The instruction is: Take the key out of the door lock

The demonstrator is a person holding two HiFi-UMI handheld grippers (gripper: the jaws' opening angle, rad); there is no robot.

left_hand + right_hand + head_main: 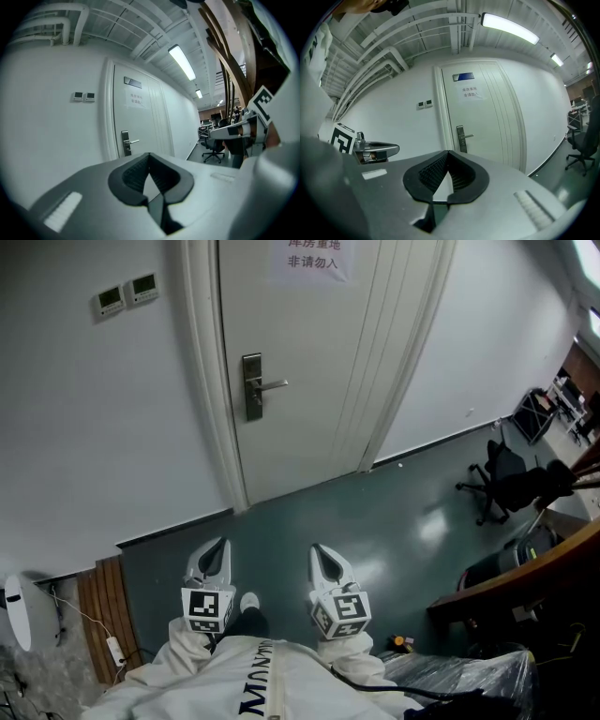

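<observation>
The left tongs and right tongs were nearest, side by side, each shut tip to tip with nothing between. Ahead lay open grey floor, hemmed on the right by a wooden bench and an office chair. Beyond it stood the closed door, well apart from both tongs. Its lock plate with a lever handle sat near the left edge, and the key there was too small to make out. A notice was cut off at the top.
</observation>
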